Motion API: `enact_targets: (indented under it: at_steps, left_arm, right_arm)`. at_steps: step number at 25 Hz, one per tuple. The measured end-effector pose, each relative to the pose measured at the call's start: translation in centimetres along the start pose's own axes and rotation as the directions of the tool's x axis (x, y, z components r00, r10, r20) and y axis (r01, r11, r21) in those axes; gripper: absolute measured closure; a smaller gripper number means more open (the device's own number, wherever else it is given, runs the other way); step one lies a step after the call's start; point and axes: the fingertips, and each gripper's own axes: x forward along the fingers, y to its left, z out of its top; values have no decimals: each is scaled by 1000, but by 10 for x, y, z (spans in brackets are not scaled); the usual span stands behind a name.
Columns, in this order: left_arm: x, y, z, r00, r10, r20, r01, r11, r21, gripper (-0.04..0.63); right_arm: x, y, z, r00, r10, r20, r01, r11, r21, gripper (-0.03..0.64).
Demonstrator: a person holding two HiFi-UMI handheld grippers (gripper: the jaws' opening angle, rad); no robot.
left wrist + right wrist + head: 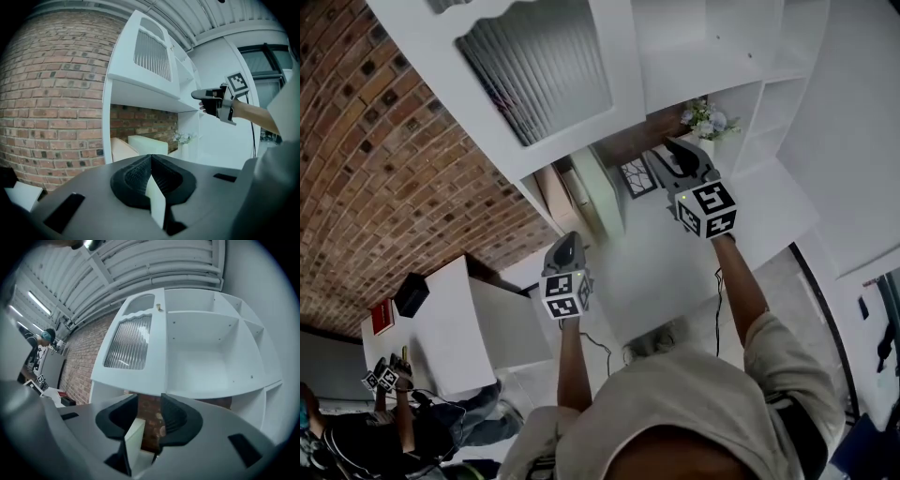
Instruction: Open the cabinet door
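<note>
The white cabinet door (534,66) with a ribbed glass pane stands swung out to the left of the bare white compartment (703,47). It shows again in the right gripper view as the door (129,341), with a small knob (159,308) at its edge, and in the left gripper view as the door (152,47). My right gripper (680,150) is raised in front of the shelves and below the door, jaws apart with nothing between them (150,404). My left gripper (567,246) hangs lower and further left, its jaws closed together and empty (150,161).
A vase of pale flowers (708,120) and a framed picture (636,176) sit on the lower shelf, with cream boxes (147,143) beside them. A brick wall (375,141) lies left. Another person (384,380) works at a white table (450,328) bearing a black box (411,293).
</note>
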Motion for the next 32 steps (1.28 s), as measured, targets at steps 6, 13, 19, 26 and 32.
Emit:
enact_targets:
  at_steps: [6, 13, 19, 26, 32]
  left_arm:
    - [-1, 7, -2, 1000, -9, -4, 9, 1000, 3, 569]
    - [0, 9, 1, 1000, -10, 0, 10, 1000, 10, 569]
    - [-2, 15, 0, 1000, 2, -5, -2, 1000, 11, 569]
    - [-3, 24, 0, 1000, 17, -6, -17, 1000, 8, 569]
    - [-7, 35, -1, 1000, 31, -5, -31, 999, 7, 569]
  right_arm:
    - [40, -4, 38, 993, 114, 5, -114, 992, -45, 277]
    - [67, -11, 45, 990, 144, 14, -143, 989, -31, 138]
    - [87, -11, 66, 979, 191, 74, -196, 978, 66, 138]
    - [113, -11, 72, 975, 209, 79, -218, 968, 126, 140]
    - [118, -4, 72, 978, 191, 82, -198, 976, 94, 138]
